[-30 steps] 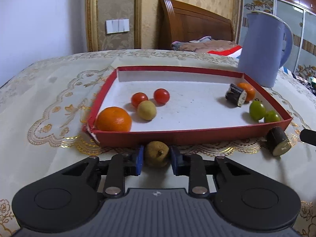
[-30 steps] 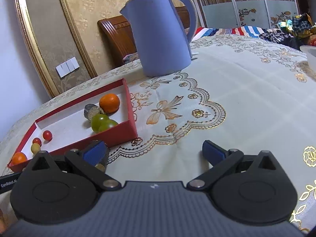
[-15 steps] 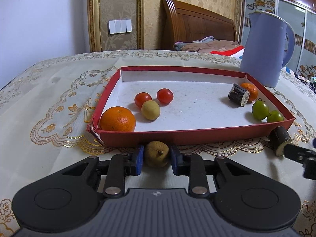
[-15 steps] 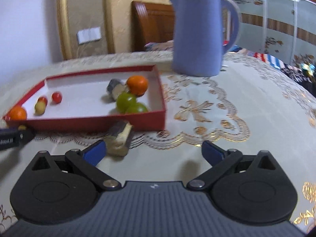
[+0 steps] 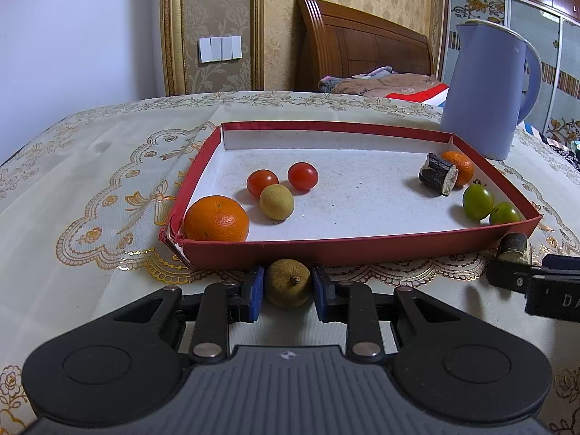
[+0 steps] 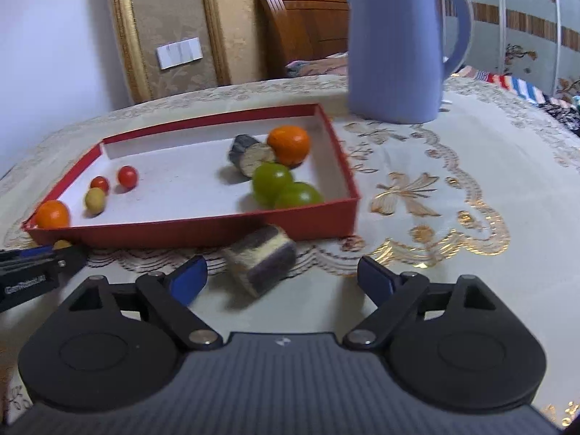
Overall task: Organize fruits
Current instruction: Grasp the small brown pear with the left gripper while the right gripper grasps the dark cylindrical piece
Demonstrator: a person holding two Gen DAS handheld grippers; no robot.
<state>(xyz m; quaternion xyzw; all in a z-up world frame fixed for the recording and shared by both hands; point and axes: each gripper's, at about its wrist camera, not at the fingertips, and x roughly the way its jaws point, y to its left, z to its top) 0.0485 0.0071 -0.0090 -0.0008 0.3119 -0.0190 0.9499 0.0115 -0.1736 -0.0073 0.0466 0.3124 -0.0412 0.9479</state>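
My left gripper (image 5: pixel 286 288) is shut on a brownish round fruit (image 5: pixel 289 282) that rests on the cloth just in front of the red tray (image 5: pixel 362 248). Inside the tray lie an orange (image 5: pixel 216 218), two red tomatoes (image 5: pixel 302 175), a yellow-green fruit (image 5: pixel 276 202), a dark cane piece (image 5: pixel 437 178), a small orange (image 5: pixel 461 166) and two green fruits (image 5: pixel 477 202). My right gripper (image 6: pixel 281 281) has its jaws closing around a second dark cane piece (image 6: pixel 260 264) on the cloth by the tray's near right corner; the pads do not touch it.
A tall blue kettle (image 6: pixel 397 43) stands behind the tray's right end. The embroidered tablecloth (image 6: pixel 453 199) stretches to the right of the tray. A wooden headboard (image 5: pixel 362 47) and bedding lie beyond the table.
My right gripper has swung left and rolled level, so the cane piece now lies between its narrowing jaws. The left gripper with its fruit has stayed put.
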